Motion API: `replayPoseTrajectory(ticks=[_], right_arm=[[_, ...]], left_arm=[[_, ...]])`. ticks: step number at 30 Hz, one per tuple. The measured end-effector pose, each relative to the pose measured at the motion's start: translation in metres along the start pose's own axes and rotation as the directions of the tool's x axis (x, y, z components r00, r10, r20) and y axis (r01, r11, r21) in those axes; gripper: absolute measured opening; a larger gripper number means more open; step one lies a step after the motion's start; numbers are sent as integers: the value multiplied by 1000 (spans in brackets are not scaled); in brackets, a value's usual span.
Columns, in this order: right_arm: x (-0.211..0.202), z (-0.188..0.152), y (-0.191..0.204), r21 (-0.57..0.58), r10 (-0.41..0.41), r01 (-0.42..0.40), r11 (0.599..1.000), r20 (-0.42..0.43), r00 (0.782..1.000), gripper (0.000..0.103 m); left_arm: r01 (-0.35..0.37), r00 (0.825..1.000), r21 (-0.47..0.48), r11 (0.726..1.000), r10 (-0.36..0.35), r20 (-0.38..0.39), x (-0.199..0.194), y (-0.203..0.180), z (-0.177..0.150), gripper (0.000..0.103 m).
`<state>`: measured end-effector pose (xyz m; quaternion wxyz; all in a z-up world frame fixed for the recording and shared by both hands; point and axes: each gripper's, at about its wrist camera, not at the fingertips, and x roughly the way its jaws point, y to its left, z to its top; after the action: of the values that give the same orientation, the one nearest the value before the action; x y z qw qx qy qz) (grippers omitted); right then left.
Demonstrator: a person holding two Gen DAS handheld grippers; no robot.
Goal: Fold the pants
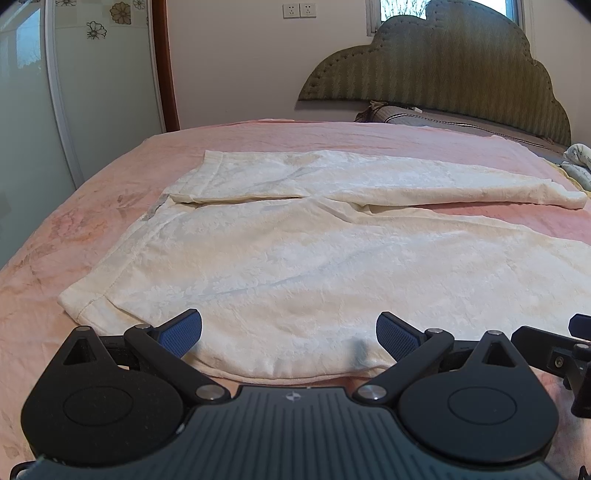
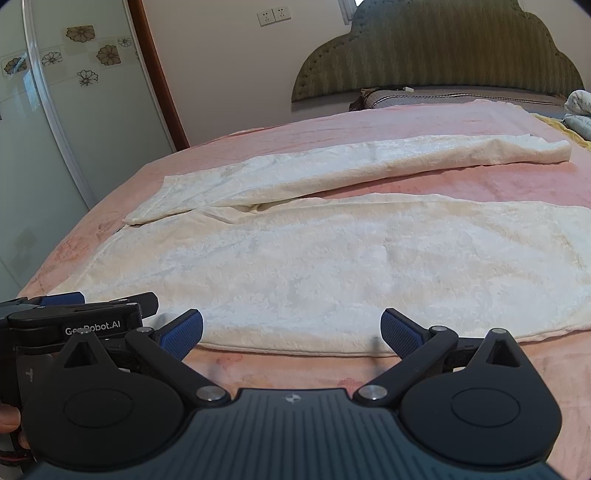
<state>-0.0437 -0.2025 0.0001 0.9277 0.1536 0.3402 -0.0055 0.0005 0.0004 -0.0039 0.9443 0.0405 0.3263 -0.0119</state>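
A bed covered by a pink blanket (image 1: 258, 136) fills both wrist views, backed by an olive upholstered headboard (image 1: 443, 62) against a pale wall. A pair of cream, textured pants (image 1: 295, 258) lies flat and unfolded on the blanket, waistband toward the left side of the bed, the two legs running right and parted by a strip of pink. The near leg's edge lies directly ahead of both tools. The left gripper (image 1: 289, 334) hovers at that edge near the waistband, jaws spread wide, gripping nothing. The right gripper (image 2: 291, 334) sits further along the same edge, jaws likewise spread and empty. Two wall sockets (image 1: 300, 10) sit above the bed.
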Motion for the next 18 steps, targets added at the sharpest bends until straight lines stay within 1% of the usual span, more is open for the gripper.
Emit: replayPoseTrajectory(ticks=[3, 8, 18], right_arm=[[2, 0, -2, 2, -1, 1, 1000, 5, 1000, 103], [8, -2, -5, -7, -36, 36, 999, 5, 999, 103], [7, -5, -2, -29, -32, 32, 999, 0, 999, 103]], left_arm=[[-5, 1000, -2, 1000, 5, -3, 2, -1, -2, 103], [-5, 1000, -7, 1000, 5, -6, 3, -1, -3, 103], [3, 1000, -10, 1000, -3, -2, 3, 1, -3, 103]])
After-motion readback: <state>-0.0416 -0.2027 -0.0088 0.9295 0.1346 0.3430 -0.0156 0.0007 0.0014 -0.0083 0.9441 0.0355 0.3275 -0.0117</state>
